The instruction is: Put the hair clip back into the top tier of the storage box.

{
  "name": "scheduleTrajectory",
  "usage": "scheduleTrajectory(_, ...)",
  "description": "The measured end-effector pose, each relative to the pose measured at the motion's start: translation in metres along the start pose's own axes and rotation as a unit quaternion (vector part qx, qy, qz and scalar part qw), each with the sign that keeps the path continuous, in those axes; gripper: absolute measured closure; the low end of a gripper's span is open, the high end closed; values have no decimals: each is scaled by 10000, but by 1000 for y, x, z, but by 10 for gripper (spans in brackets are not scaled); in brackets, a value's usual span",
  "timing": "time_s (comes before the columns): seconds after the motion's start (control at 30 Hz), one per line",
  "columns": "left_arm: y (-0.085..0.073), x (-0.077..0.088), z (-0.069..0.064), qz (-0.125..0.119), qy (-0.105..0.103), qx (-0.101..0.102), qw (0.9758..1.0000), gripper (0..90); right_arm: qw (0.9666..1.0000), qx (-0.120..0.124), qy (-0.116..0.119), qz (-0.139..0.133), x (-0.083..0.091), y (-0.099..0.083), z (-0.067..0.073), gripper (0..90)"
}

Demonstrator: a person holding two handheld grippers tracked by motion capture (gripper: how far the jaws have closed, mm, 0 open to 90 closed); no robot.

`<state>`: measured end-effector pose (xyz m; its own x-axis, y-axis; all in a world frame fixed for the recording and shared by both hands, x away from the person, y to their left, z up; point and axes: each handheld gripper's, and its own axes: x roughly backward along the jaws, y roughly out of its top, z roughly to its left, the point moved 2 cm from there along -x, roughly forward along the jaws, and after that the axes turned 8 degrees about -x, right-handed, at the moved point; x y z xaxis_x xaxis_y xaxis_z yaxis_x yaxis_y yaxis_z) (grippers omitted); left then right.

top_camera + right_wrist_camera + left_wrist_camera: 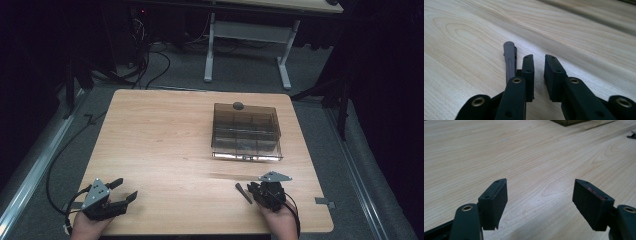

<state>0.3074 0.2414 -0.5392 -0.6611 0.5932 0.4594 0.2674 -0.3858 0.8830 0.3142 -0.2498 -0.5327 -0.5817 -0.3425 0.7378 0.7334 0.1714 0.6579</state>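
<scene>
High view: the person is sitting at the near edge of the wooden table (165,130), one gripper in each hand. Left gripper (122,191) is resting at the near-left corner, jaws spread, nothing between them. Right gripper (251,188) is sitting at the near right, and a small dark grey stick (243,193) is lying flat on the wood just beside it, on its left. A smoky see-through compartment box (246,131) is standing well apart, further back on the right half, lid down, a dark round knob (238,105) at its far edge. A small grey tab (325,202) is lying near the right edge.

Left gripper view: both pads (495,201) are standing wide apart over bare wood, pinching nothing. A corner of the box is peeking in at the top edge.

Right gripper view: the jaws are nearly pressed together, only a narrow slit between them, and nothing is sitting in that slit. The stick (509,60) is lying outside the left jaw, alongside it, close to or touching its outer face; can't tell which.

My read: no pick made yet. The stick is on the table, not gripped, and the box is looking closed. Grasp, carry and any placing into the box are all left to do.
</scene>
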Motion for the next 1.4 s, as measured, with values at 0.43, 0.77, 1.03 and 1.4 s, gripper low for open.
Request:
scheduleTrajectory(0.43,0,1,1,-43,-17,26,10000,288,9984,-54,-99,546,2,12,-3,791)
scheduleTrajectory(0.77,0,1,1,-44,-44,37,10000,287,9950,-42,-131,990,3,23,-2,771)
scheduleTrajectory(1.03,0,2,1,-73,-45,42,10000,287,9920,-30,-155,1253,3,27,-4,791)
scheduleTrajectory(1.4,0,1,1,-37,-57,31,10000,287,9866,67,-129,1626,3,30,-4,782)
